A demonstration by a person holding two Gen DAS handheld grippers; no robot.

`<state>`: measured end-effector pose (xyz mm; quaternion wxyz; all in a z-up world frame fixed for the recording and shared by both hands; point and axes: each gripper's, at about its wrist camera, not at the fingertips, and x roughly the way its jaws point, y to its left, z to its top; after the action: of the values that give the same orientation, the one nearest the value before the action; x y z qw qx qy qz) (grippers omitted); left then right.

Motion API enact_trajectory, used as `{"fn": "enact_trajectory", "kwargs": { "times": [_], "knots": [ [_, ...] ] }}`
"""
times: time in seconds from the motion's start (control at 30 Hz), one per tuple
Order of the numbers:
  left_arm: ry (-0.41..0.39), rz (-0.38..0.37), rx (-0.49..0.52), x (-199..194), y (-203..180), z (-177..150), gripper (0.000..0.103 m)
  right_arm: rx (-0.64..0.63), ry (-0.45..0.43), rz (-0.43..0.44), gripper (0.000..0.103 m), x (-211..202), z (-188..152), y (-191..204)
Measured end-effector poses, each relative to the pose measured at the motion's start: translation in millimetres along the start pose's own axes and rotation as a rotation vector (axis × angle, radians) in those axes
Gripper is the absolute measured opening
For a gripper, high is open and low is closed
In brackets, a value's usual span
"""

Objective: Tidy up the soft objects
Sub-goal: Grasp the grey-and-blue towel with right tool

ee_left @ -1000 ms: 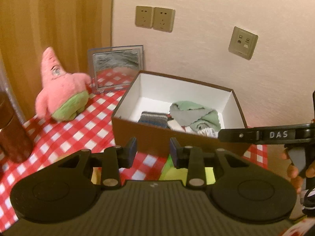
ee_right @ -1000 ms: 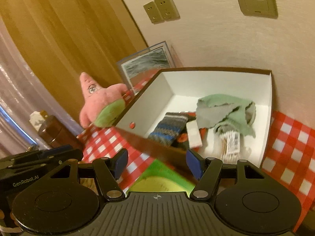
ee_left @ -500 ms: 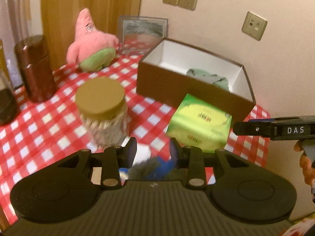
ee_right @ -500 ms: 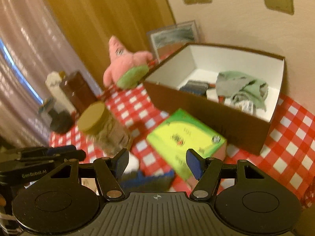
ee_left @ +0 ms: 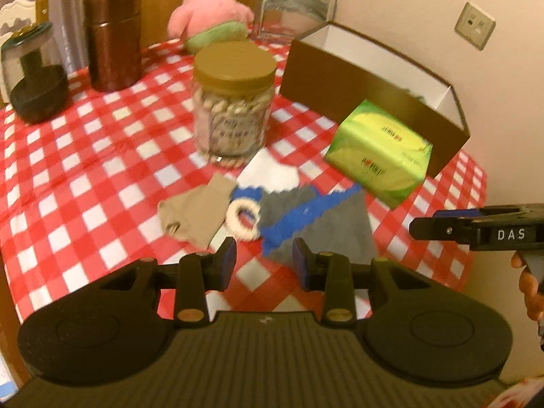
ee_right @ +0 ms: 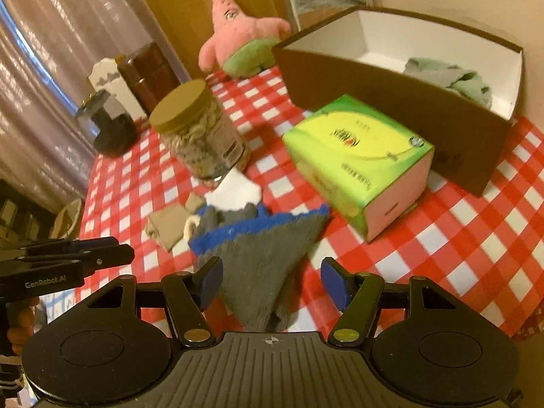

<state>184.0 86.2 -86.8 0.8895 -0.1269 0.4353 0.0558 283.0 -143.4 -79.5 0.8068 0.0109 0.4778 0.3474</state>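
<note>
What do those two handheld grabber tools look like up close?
Both are matte black plastic. Each has a ribbed body, two round discs at the sides, and two angled fingers with blue pads and brass-coloured screws. The left gripper bears white "GenRobot.AI" lettering on its side; the right gripper reads "DAS".

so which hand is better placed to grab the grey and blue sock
Right, probably. The right tool is open with the grey and blue sock lying between its fingers. The left tool points at the sock's edge, beside the white ring.
</note>
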Motion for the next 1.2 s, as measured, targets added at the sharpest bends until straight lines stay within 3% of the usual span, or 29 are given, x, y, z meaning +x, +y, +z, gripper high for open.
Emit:
{"fn": "enact_trajectory", "kwargs": {
  "times": [0.2, 0.8, 0.83, 0.87, 0.97, 1.2],
  "knots": [
    [0.023, 0.052, 0.033, 5.4, -3.3, -16.0, 0.032, -0.056, 0.027, -0.005, 0.065, 17.7, -11.4, 11.3],
    [0.071, 0.050, 0.020, 22.5, -5.1, -28.5, 0.032, -0.181, 0.108, -0.055, 0.065, 77.1, -34.4, 19.8],
    [0.072, 0.049, 0.020, 22.6, -5.3, -29.1, 0.032, -0.184, 0.107, -0.058, 0.060, 80.0, -35.9, 19.9],
    [0.074, 0.049, 0.021, 22.8, -5.2, -29.4, 0.032, -0.190, 0.101, -0.060, 0.039, 81.9, -37.5, 19.7],
    [0.075, 0.050, 0.019, 21.5, -3.8, -30.4, 0.032, -0.242, 0.088, -0.055, 0.018, 84.4, -40.4, 22.3],
    [0.064, 0.055, 0.015, 16.7, 0.0, -30.5, 0.032, -0.252, -0.034, 0.015, 0.011, 48.5, -25.7, 29.7]
  ]
}}
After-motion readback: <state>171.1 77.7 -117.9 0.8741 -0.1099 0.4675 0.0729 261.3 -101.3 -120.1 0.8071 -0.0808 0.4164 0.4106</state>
